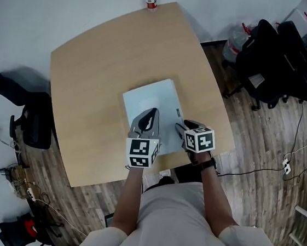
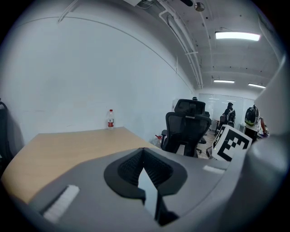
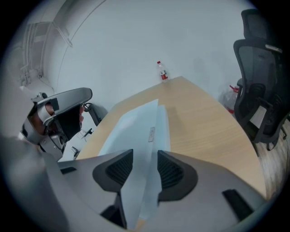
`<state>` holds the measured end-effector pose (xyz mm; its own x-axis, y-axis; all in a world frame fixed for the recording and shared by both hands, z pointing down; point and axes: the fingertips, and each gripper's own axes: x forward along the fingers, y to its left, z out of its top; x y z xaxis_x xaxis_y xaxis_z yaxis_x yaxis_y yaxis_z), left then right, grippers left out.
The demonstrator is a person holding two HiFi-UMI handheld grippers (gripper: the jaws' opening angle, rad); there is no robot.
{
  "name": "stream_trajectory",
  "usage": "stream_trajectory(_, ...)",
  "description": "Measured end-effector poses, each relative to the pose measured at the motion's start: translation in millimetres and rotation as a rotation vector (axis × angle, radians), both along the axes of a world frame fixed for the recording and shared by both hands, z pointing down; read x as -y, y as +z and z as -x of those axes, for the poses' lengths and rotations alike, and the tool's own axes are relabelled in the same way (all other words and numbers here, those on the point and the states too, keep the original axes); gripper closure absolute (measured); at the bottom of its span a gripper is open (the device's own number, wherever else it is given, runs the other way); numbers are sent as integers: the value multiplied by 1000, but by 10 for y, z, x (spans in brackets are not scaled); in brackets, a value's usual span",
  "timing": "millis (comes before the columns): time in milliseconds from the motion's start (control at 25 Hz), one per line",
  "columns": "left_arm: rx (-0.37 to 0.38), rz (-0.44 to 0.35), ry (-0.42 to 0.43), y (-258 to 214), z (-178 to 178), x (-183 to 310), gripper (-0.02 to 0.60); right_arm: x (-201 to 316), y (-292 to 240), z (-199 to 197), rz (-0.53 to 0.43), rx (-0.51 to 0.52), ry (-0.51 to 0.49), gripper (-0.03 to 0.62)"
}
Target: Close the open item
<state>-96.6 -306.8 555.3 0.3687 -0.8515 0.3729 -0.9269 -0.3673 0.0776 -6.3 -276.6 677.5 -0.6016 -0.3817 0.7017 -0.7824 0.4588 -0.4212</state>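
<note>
A pale silver-blue laptop [image 1: 150, 100] lies flat on the middle of the wooden table [image 1: 95, 58], its lid down or nearly so. My left gripper [image 1: 154, 112] is over the laptop's near half, tilted up, and its tips meet with nothing held [image 2: 144, 149]. My right gripper [image 1: 180, 126] is at the laptop's near right corner. In the right gripper view the laptop [image 3: 136, 131] runs edge-on between the jaws of the right gripper [image 3: 145, 154], which stand apart around it without pressing.
A small bottle with a red label [image 1: 150, 2] stands at the table's far edge. Black office chairs [image 1: 276, 56] crowd the floor at the right, another chair [image 1: 30, 116] sits at the left. Cables and a power strip [image 1: 286, 162] lie on the floor.
</note>
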Motion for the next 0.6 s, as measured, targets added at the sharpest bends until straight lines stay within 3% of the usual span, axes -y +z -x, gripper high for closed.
stream_trajectory(120,-3,24,9,66,-7,20,572,-3,48,15,34,2,-3,437)
stream_trajectory(240,-1,60,28,162,-28,38,572,9,65,28,47,-2,-6,477)
stream_trajectory(600,26,194,98,527,-131,12,572,27,-10,22,19,-57,-25,526)
